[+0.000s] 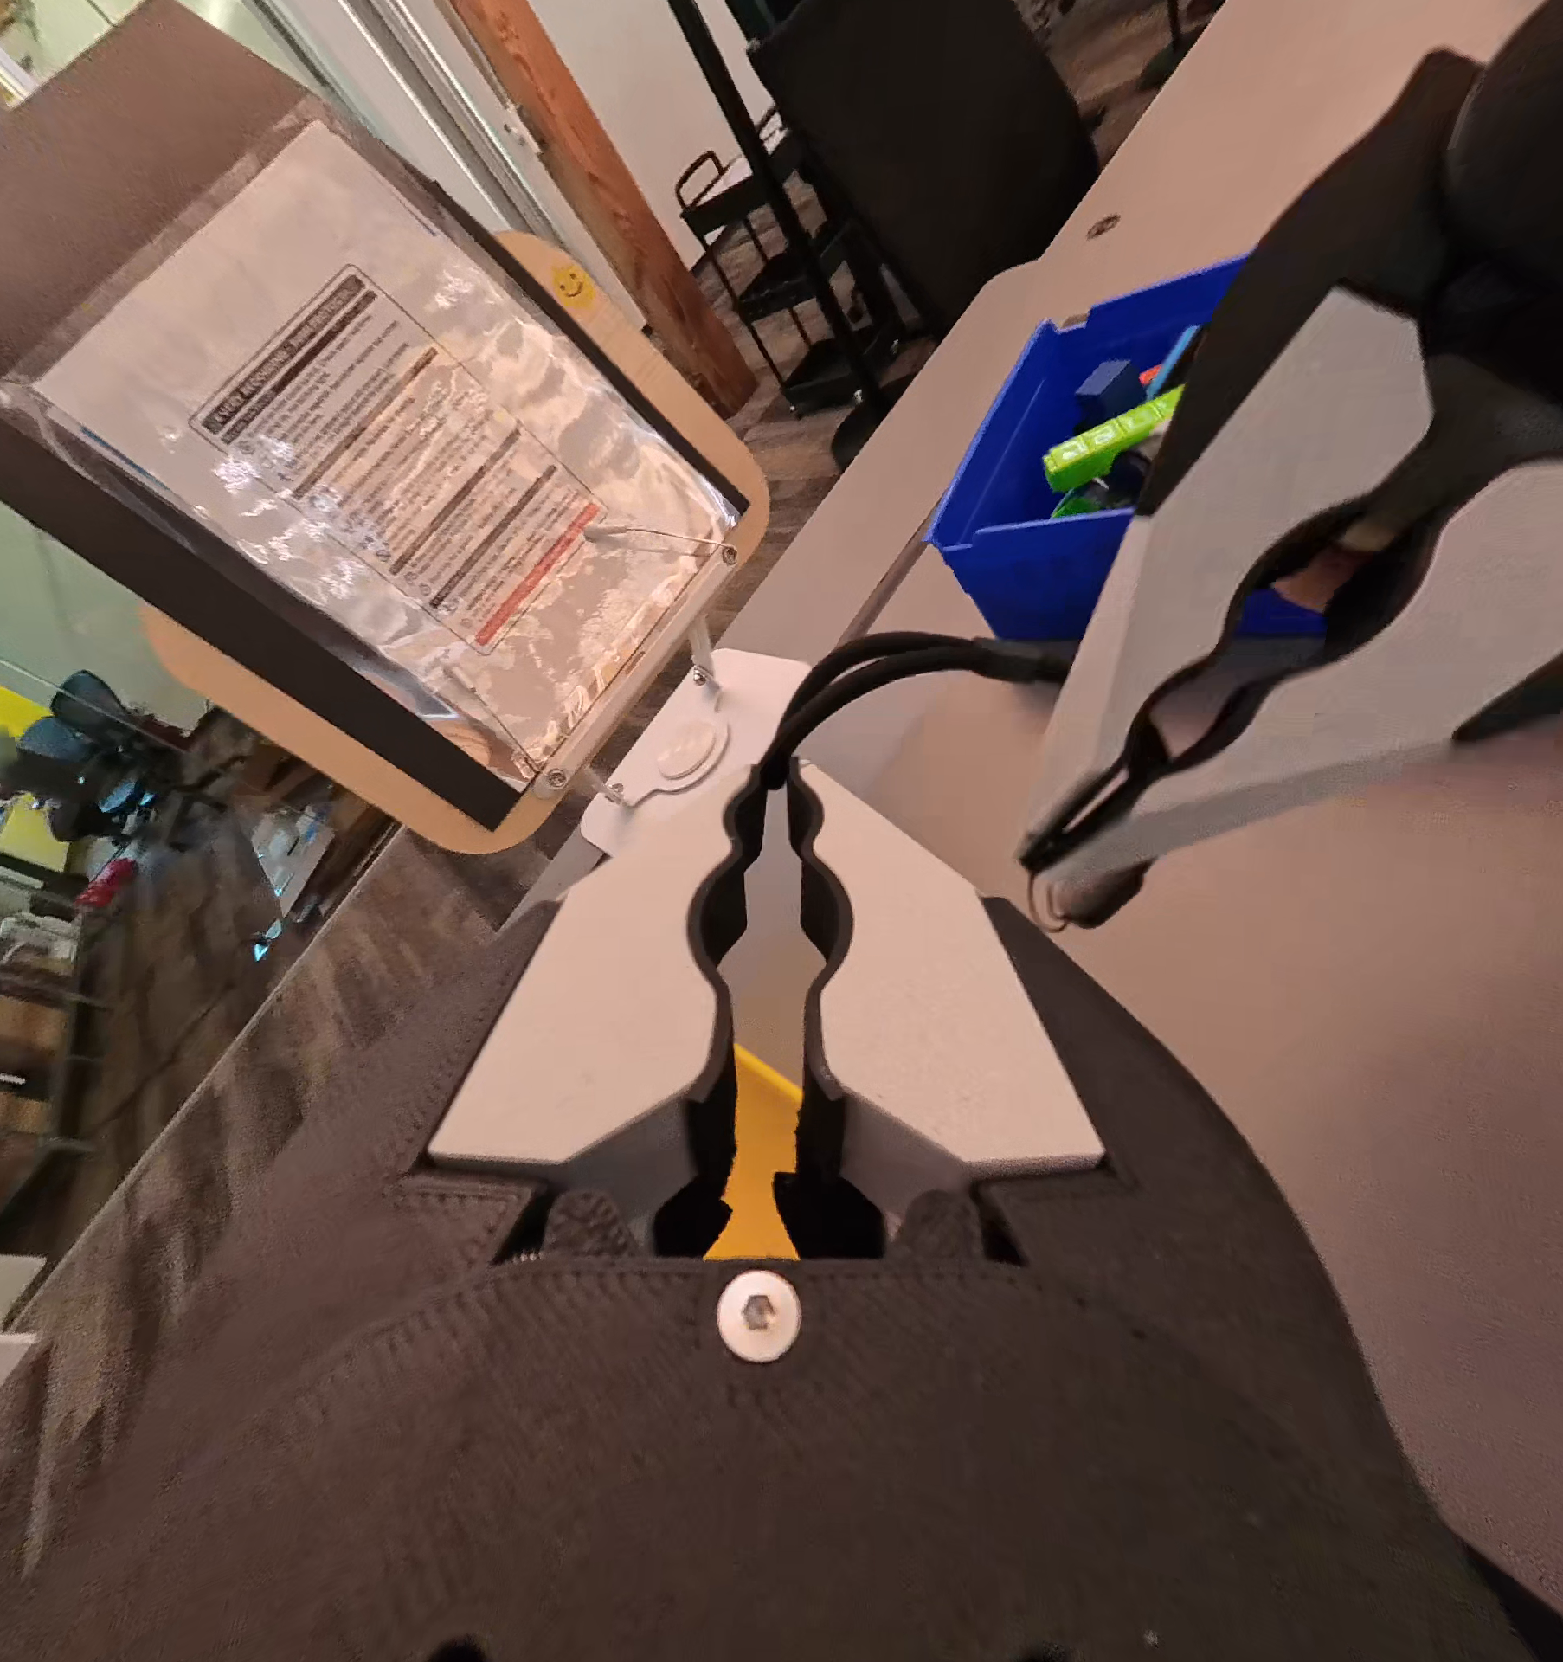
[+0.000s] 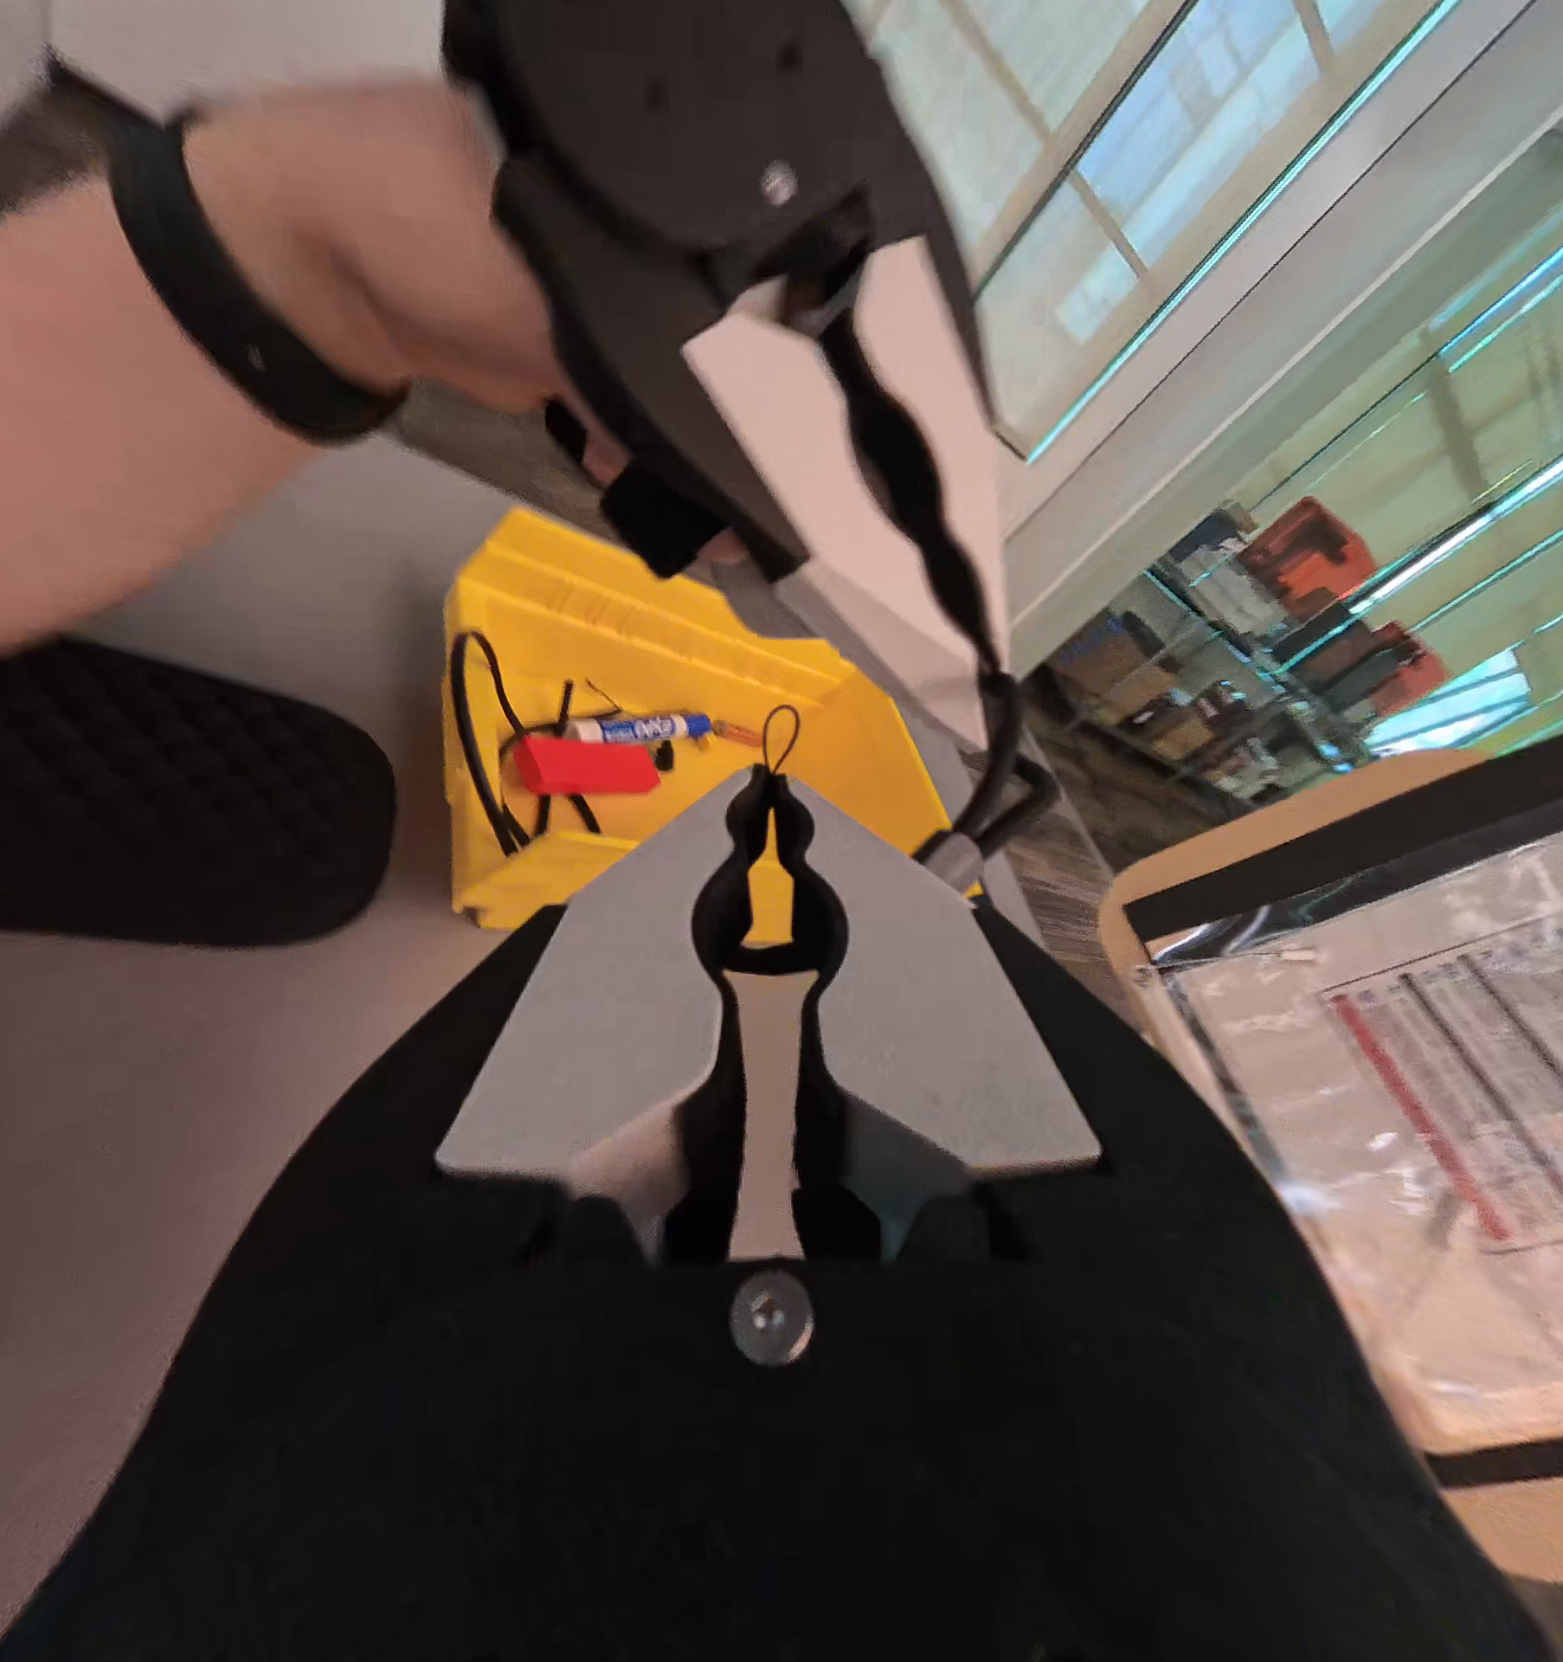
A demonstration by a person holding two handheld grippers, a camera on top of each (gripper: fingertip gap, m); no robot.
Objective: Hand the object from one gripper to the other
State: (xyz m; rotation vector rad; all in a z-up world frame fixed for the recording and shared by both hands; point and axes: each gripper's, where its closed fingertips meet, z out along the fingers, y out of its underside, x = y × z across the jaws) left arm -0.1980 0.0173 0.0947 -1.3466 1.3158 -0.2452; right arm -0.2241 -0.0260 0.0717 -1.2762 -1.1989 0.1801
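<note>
Step in hand: mid-handover, as I judge it; both tools are closed on something and they sit just beside each other above the pale grey surface [image 2: 220, 1079].
Left tool [image 1: 773, 791]: tips together, clamped on a doubled black cable [image 1: 886, 652] with a grey metal plug [image 2: 949, 865].
Right tool [image 2: 767, 787]: tips together, pinching a thin black cord loop [image 2: 782, 728] that pokes out toward 12 o'clock.
Cable position: from my left tool it arcs toward 2 o'clock and passes behind the right tool; in the right wrist view the plug hangs at 1 o'clock, just beside that tool's finger.
Unclear: I cannot tell whether the cord loop is part of the cable.
Next move: if it is, I would open the left tool slowly while the right tool holds; otherwise the right tool must regrip on the cable.
Background: yellow plastic bin [image 2: 634, 621] at 11 o'clock, not involved.
</note>
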